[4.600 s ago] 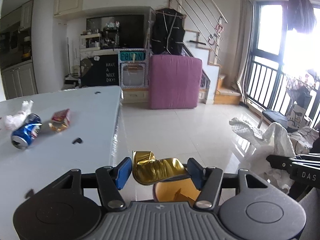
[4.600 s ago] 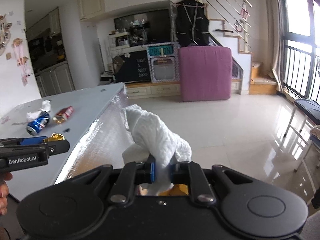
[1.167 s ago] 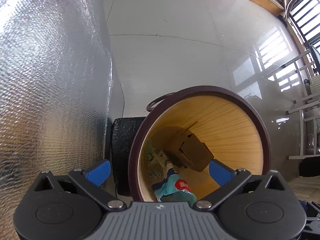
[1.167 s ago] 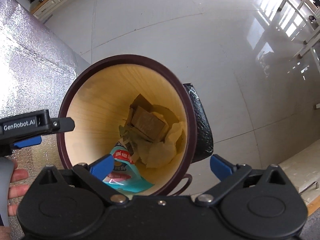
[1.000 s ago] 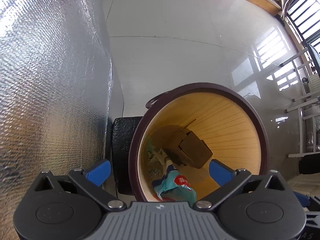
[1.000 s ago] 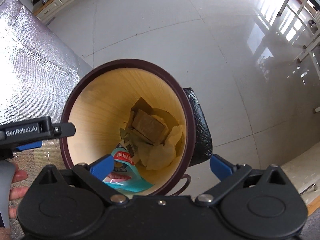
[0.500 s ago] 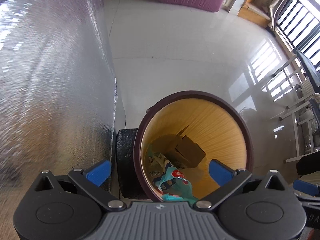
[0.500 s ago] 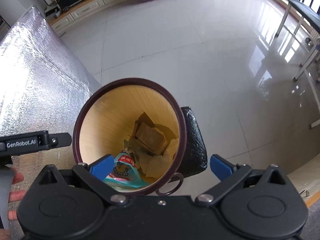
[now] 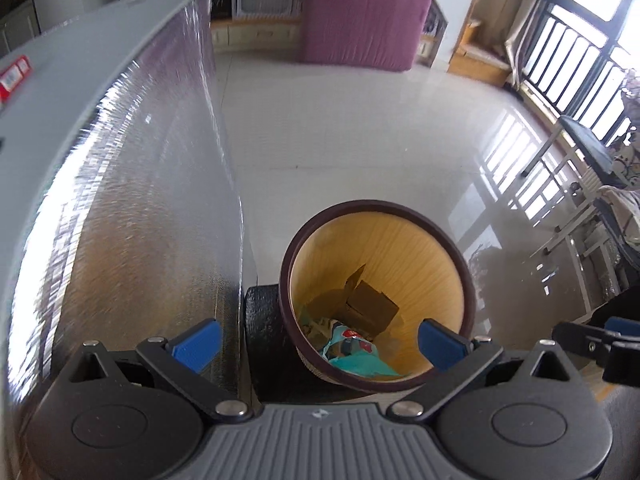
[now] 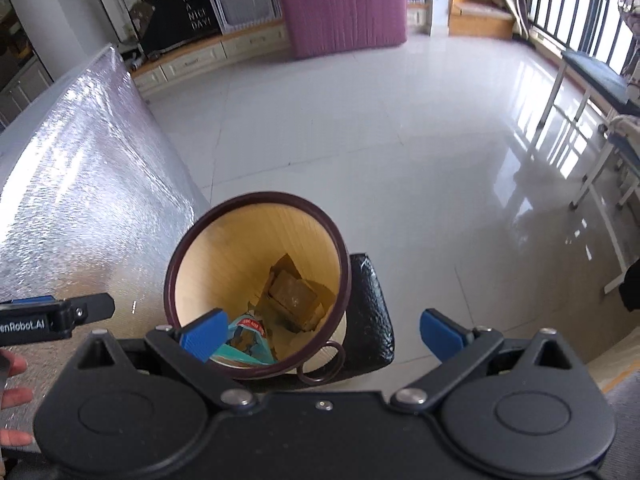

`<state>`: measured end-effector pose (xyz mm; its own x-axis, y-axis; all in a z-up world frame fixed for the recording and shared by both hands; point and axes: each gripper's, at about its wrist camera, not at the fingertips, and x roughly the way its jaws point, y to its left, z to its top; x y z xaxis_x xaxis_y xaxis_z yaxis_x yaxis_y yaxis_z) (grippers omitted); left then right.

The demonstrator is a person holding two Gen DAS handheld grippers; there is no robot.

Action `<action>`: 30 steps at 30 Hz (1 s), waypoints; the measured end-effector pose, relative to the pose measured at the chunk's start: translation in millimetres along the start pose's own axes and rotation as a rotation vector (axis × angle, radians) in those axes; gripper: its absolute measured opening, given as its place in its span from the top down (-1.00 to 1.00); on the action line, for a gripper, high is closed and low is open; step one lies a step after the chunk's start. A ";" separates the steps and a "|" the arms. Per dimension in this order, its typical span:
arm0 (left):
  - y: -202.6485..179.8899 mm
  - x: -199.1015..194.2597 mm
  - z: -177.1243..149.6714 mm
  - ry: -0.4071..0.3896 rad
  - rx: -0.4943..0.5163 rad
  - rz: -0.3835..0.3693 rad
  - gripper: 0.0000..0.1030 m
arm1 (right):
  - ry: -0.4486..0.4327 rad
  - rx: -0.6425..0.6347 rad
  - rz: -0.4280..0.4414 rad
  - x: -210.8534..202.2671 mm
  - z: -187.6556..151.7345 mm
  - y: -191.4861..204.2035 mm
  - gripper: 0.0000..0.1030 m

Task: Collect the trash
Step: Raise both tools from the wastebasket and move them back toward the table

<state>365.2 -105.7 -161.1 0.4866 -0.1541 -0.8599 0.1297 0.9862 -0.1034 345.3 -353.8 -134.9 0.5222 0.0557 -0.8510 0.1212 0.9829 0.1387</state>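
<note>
While both tools hang above the wastebasket [image 9: 378,216], each has its blue pads spread wide apart with nothing held between them. Left tool [image 9: 318,342] frames the basket's near rim; right tool [image 10: 322,332] does likewise, its left pad overlapping the rim in the view. The wastebasket, dark brown at the rim and pale wood-toned inside, stands on the floor [image 10: 360,128] just beside the foil-wrapped end of the desk [image 9: 132,184]. Inside the basket lie a brown cardboard box [image 10: 294,298], a teal snack wrapper [image 9: 354,354] with a red mark, and crumpled paper scraps. A black bag [image 10: 368,312] rests against the basket's outer wall, on the side away from the desk in the right wrist view. On the desk top, well away from the basket, a red packet [image 9: 14,76] lies at the frame edge. A pink mattress [image 9: 360,12] stands far beyond the basket.
</note>
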 end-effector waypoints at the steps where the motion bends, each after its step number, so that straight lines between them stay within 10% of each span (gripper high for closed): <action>1: -1.3 -5.2 -2.9 -0.013 0.004 -0.003 -1.00 | -0.014 -0.005 0.000 -6.7 -3.3 0.2 -1.00; 30: 24.7 -166.5 -82.9 -0.358 -0.028 -0.054 -1.00 | -0.343 -0.103 0.048 -155.8 -69.7 44.5 -1.00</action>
<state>215.8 -50.6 -61.9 0.7521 -0.2124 -0.6239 0.1418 0.9766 -0.1615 210.5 -306.5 -31.4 0.7801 0.0569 -0.6230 0.0134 0.9941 0.1076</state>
